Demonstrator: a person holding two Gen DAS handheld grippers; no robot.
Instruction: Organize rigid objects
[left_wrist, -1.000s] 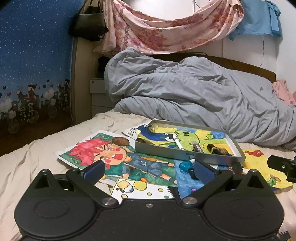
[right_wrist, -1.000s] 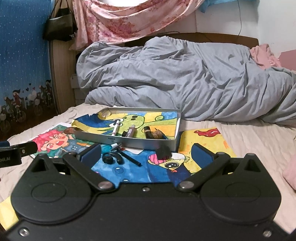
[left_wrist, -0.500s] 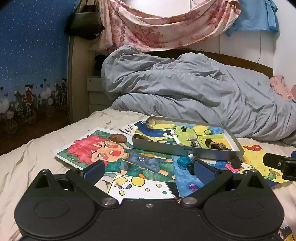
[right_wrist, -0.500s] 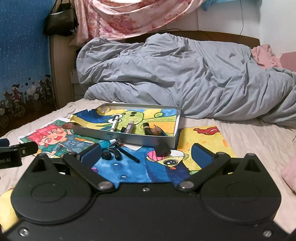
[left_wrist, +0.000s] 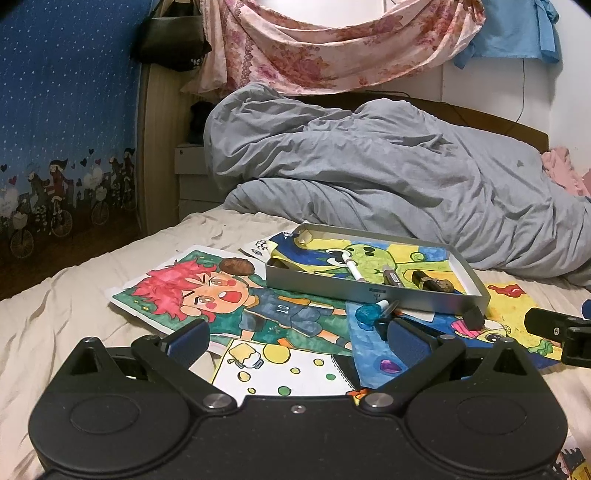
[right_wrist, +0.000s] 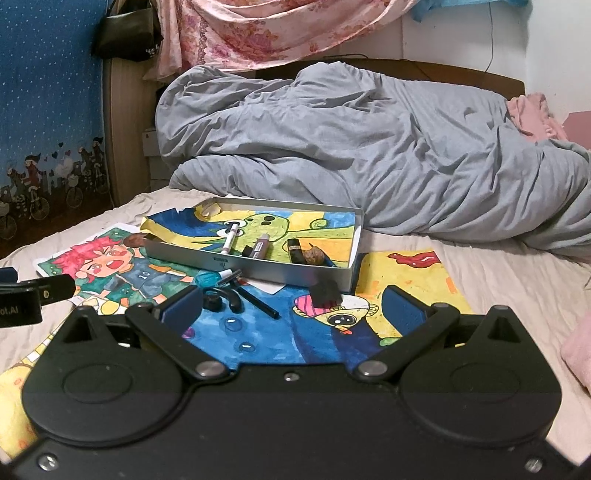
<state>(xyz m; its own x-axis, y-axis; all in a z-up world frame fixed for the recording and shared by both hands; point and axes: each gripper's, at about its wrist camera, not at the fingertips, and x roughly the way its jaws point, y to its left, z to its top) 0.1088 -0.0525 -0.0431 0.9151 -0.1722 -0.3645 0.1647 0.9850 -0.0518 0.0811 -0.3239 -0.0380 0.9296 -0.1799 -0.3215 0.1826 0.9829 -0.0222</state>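
A grey metal tray (left_wrist: 314, 286) (right_wrist: 199, 258) lies on the bed and holds a white marker (right_wrist: 229, 242), a brown marker (right_wrist: 260, 248), a black tube (right_wrist: 295, 249) and a brown lump (right_wrist: 314, 256). In front of it lie a blue-capped item (right_wrist: 208, 278) (left_wrist: 367, 314), a black curved piece (right_wrist: 225, 297), a black pen (right_wrist: 258, 301) and a black clip (right_wrist: 325, 290) (left_wrist: 473, 316). My left gripper (left_wrist: 295, 338) is open and empty, short of these. My right gripper (right_wrist: 293, 308) is open and empty, with the loose items between and beyond its fingers.
Coloured drawings (left_wrist: 207, 291) (right_wrist: 402, 280) are spread over the beige sheet under the tray. A crumpled grey duvet (left_wrist: 388, 173) fills the back of the bed. A blue patterned wall (left_wrist: 55, 110) is at the left. Pink cloth (right_wrist: 576, 354) lies at the right edge.
Both grippers have drawn back and risen slightly, so the tray and loose items sit a little farther off. Both stay open. Nothing on the bed has moved.
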